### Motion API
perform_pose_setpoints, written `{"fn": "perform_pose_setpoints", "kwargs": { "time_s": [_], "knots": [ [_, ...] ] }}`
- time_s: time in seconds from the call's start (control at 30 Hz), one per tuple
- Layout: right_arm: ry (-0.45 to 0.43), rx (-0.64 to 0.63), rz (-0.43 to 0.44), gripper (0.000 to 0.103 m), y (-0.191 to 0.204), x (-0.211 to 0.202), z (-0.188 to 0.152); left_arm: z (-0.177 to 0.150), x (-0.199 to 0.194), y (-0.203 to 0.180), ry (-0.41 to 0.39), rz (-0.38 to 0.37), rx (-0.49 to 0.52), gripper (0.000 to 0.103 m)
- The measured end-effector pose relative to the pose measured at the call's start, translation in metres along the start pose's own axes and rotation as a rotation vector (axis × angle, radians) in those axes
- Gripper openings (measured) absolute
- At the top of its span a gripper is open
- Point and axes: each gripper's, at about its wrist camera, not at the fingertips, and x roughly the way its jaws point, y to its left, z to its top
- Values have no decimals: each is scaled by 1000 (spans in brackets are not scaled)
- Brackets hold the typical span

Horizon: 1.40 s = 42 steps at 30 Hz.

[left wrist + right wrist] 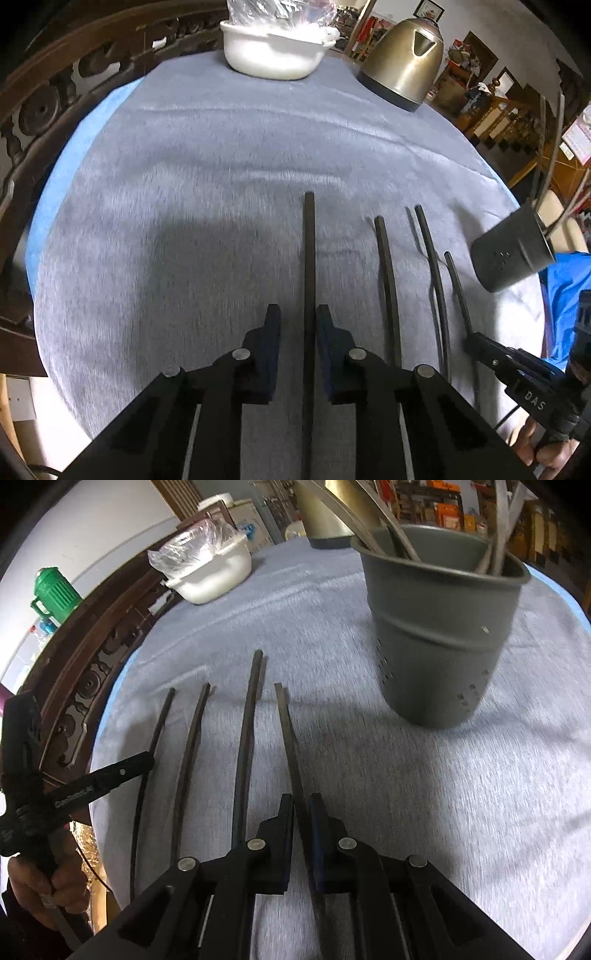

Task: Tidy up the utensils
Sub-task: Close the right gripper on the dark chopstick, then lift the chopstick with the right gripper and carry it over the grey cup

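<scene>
Lying side by side near the table's front edge, four dark chopsticks [247, 746] await the grey holder [439, 635], already holding metal utensils. The left gripper [297, 317] straddles one without clamping; the right gripper [301, 808] pinches another. All four remain.

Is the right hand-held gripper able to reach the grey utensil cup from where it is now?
Probably yes. The right hand-held gripper, shut on a chopstick, has only bare cloth between it and the grey utensil cup.
</scene>
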Motion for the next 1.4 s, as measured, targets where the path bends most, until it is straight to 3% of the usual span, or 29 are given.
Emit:
{"fn": "perform_pose_setpoints", "kwargs": {
  "time_s": [0.3,0.43,0.6,0.7,0.73,0.77,0.83,0.9,1.1,1.4],
  "knots": [
    [36,-36,-29,17,11,15,26,27,9,-6,36,0,32,29],
    [41,-71,-59,25,21,26,47,45,19,-13,60,11,57,29],
    [73,-79,-69,25,27,33,59,63,33,-14,85,26,50,29],
    [75,-145,-117,20,34,35,58,73,39,-17,84,23,46,29],
    [73,-176,-148,10,37,36,57,75,40,-17,82,24,47,29],
    [72,-183,-144,7,36,36,57,76,42,-17,79,27,47,27],
    [77,-155,-101,6,29,34,59,79,45,-19,77,39,44,12],
    [68,-137,-76,6,24,28,59,79,45,-18,84,12,22,7],
    [-46,-128,24,6,22,-15,60,73,10,-23,-36,-10,-9,7],
    [-307,-126,168,6,20,-97,55,61,-93,-57,-307,-76,17,7]
  ]
}}
